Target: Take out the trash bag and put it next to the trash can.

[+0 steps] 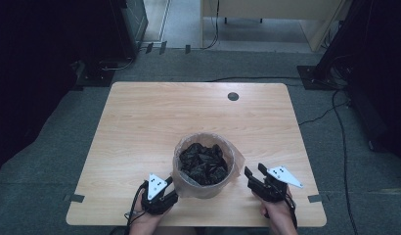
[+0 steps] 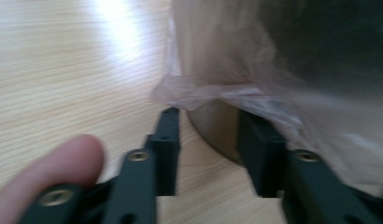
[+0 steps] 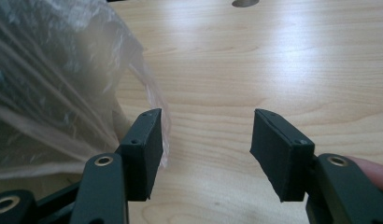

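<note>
Flanking the lined bin (image 1: pixel 204 166), the left gripper (image 2: pixel 208 140) and right gripper (image 3: pixel 206 149) gape, gripping nothing, so its clear liner (image 3: pixel 49 84) looks untouched.

Counter (image 1: pixel 140 117): I see pale wood, a dark round hole (image 1: pixel 233 96) near its far edge.
On it: a plastic-lined bin (image 1: pixel 204 165), near edge.

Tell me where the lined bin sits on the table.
In the high view the bin stands near the table's front edge, about midway across, between the left tool and the right tool.
</note>
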{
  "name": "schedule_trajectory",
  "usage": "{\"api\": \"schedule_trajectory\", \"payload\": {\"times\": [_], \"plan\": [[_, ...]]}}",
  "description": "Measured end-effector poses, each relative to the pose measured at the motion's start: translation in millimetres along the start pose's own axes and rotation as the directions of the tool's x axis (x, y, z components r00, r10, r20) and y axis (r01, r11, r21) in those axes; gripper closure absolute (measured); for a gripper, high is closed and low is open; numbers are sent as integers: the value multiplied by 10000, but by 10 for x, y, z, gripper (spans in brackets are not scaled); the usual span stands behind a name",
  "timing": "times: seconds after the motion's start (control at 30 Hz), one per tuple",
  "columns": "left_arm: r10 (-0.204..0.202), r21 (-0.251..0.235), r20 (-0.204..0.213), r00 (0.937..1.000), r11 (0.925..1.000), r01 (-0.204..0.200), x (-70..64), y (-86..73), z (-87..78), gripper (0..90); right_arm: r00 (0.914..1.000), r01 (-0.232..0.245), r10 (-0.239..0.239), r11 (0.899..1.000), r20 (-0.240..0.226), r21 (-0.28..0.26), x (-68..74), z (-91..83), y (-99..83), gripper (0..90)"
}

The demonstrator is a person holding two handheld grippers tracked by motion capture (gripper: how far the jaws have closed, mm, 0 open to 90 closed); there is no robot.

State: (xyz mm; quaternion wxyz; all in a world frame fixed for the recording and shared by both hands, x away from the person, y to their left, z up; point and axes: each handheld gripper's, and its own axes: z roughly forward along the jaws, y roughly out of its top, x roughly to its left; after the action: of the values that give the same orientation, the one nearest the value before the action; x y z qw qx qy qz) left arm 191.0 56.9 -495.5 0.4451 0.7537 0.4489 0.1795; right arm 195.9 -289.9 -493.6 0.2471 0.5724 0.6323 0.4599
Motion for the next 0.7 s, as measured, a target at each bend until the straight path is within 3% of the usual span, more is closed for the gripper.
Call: {"api": "schedule_trajectory", "payload": {"times": [0.03,0.23,0.43,0.6,0.7], "plan": [[27,-52,-34,10000,10000,-27,-5,2,-4,690,10000,40,-40,10000,0,22,-2,-10,-13,438],[-20,-334,-38,10000,9994,19,22,24,-29,900,9998,-3,-8,9982,191,592,0,-54,-143,437],[-450,-557,-268,9986,9975,435,125,50,-61,900,9977,673,-657,9908,-175,1175,155,2,-264,415],[-863,-653,-582,9946,9945,824,258,63,-70,900,9942,1064,-1025,9835,-339,1462,254,88,-301,388],[-880,-537,-847,9925,9950,837,320,54,-68,900,9923,1229,-1193,9822,-337,1424,284,125,-285,375]]}}
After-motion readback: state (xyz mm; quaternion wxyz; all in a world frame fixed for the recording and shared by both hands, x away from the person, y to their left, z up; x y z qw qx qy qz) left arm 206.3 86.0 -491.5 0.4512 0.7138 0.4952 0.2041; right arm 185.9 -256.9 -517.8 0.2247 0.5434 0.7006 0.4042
